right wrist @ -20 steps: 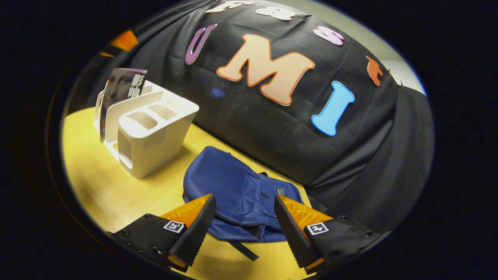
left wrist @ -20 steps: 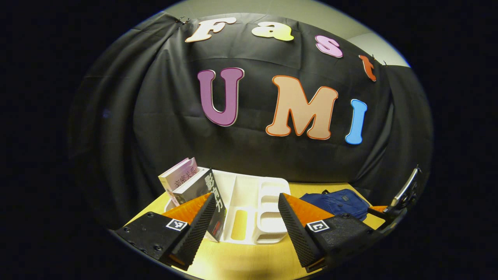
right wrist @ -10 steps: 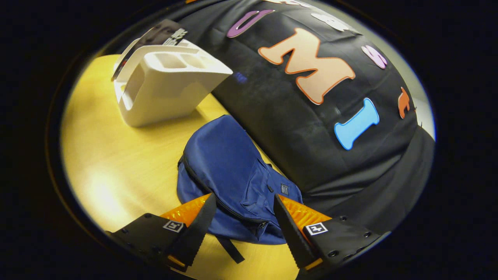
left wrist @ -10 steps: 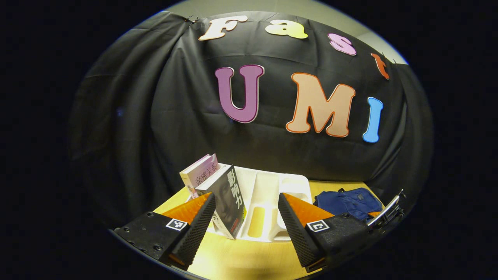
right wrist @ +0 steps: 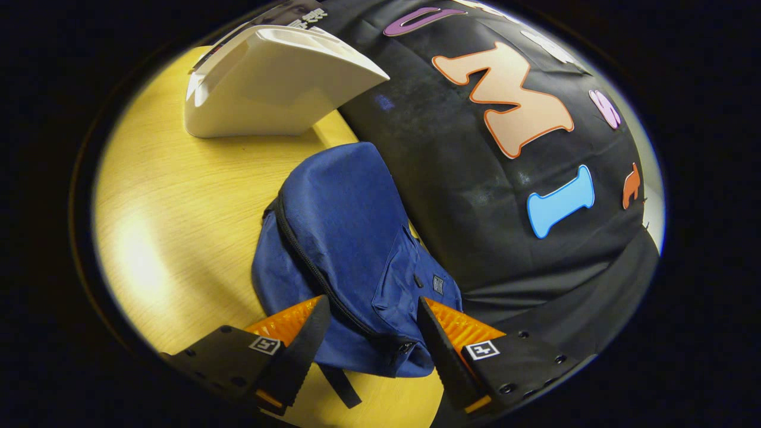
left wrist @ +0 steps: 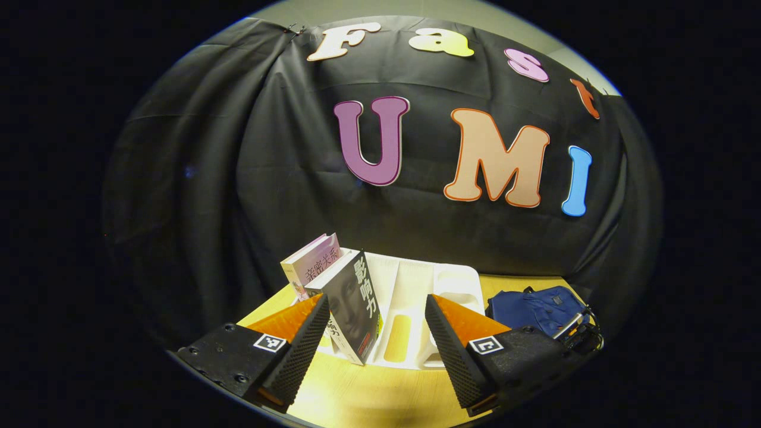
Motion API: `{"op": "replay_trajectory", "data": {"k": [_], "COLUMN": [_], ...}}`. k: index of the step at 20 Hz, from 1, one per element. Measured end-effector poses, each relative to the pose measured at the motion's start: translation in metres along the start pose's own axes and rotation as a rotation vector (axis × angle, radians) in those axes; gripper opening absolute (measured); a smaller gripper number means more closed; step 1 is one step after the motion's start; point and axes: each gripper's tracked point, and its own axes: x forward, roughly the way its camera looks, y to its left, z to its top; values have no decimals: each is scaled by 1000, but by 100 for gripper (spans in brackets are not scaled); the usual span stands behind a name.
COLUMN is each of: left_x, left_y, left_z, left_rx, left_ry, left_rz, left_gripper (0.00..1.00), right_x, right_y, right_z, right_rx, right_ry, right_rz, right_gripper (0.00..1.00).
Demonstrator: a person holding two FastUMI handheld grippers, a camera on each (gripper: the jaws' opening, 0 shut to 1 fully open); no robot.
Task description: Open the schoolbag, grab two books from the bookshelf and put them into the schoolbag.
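Schoolbag between spread right tongs (zipper closed), flat on table

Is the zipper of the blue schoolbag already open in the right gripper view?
No: the schoolbag lies flat on the table, its zipper a closed line with no gap.

I read 影响力 down the spine of the dark paperback book with a portrait cover. On the pale pink book behind it I read 亲密关系. The small patch on the blue fabric schoolbag is too small for me to read. The left gripper and right gripper carry square black-and-white coded markers, without words.
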Motion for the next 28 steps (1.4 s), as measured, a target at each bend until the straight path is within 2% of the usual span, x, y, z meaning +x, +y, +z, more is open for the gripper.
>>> {"op": "replay_trajectory", "data": {"k": [1, 3, 5, 7, 8, 12, 13, 14, 17, 22, 23, 24, 27, 28], "left_x": [0, 2, 2, 2, 3, 4, 4, 5, 8, 12, 13, 15, 20, 21], "left_y": [0, 0, 0, -1, -2, -4, -5, -5, -6, -2, -1, 3, 11, 13], "left_z": [-1, -2, -3, -3, -5, -6, -6, -7, -10, -13, -13, -14, -12, -11], "left_rx": [2, 6, 8, 10, 9, 20, 22, 24, 20, 16, 20, 28, 46, 50], "left_ry": [4, 11, 17, 23, 28, 39, 41, 45, 59, 75, 78, 83, 87, 88], "left_rz": [1, 3, 4, 6, 4, 7, 7, 7, 8, 24, 30, 40, 64, 66], "left_gripper": [92, 92, 95, 95, 92, 95, 95, 95, 92, 95, 95, 95, 95, 95], "right_x": [0, 14, 23, 30, 32, 41, 45, 52, 65, 83, 84, 84, 86, 85], "right_y": [-2, -4, 2, 0, 2, -4, -4, -4, -1, 2, 2, 5, -5, -8], "right_z": [5, 12, 10, 11, 15, 22, 24, 24, 29, 26, 29, 28, 30, 31], "right_rx": [-25, -56, -39, -32, -22, -3, 10, 19, 35, 51, 51, 54, 65, 79], "right_ry": [-12, -32, -20, -18, -21, -32, -26, -19, 2, 25, 28, 24, 27, 26], "right_rz": [-11, -18, -9, -26, -25, -78, -84, -88, -83, -72, -78, -64, -92, -96], "right_gripper": [89, 88, 80, 73, 69, 46, 65, 65, 25, 25, 31, 9, 9, 12]}}
